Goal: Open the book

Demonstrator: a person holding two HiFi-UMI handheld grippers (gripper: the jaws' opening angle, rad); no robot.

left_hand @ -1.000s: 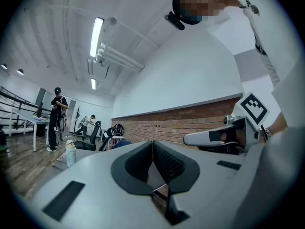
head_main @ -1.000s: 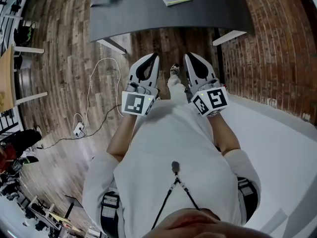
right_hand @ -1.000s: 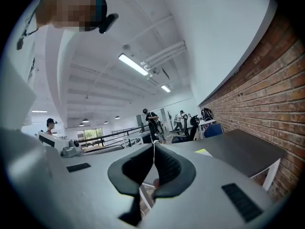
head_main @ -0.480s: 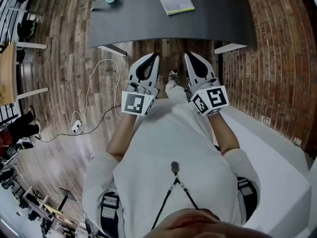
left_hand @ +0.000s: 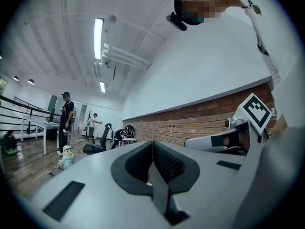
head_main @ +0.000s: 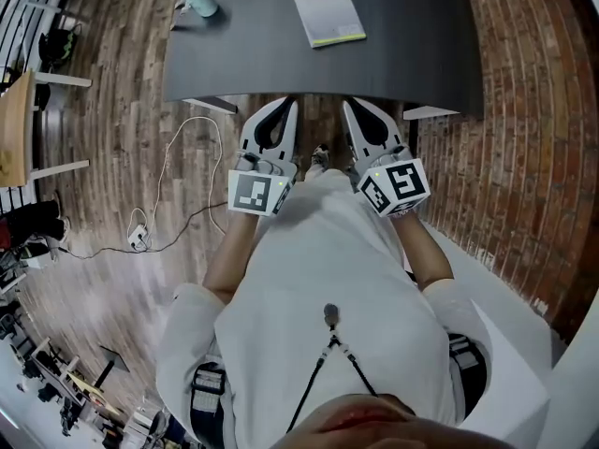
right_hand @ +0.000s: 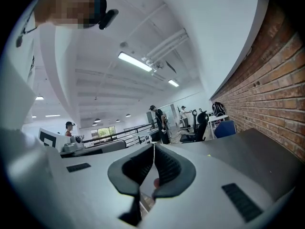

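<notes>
Book (head_main: 328, 13) lies closed on the counter (head_main: 421, 26), well ahead of both tools, untouched. Left tool (head_main: 293, 105) and right tool (head_main: 347, 105) hang short of the counter's near edge, each with jaws pressed together, empty. Judgement: nothing done; approach, cover lift and opening all remain.

You stood in an open workroom.
A dark table (head_main: 421, 36) stood on the plank floor (head_main: 112, 138) beside the brick wall (head_main: 524, 138); strip lights (left_hand: 98, 31) lit the white ceiling (left_hand: 57, 46) above you.
</notes>
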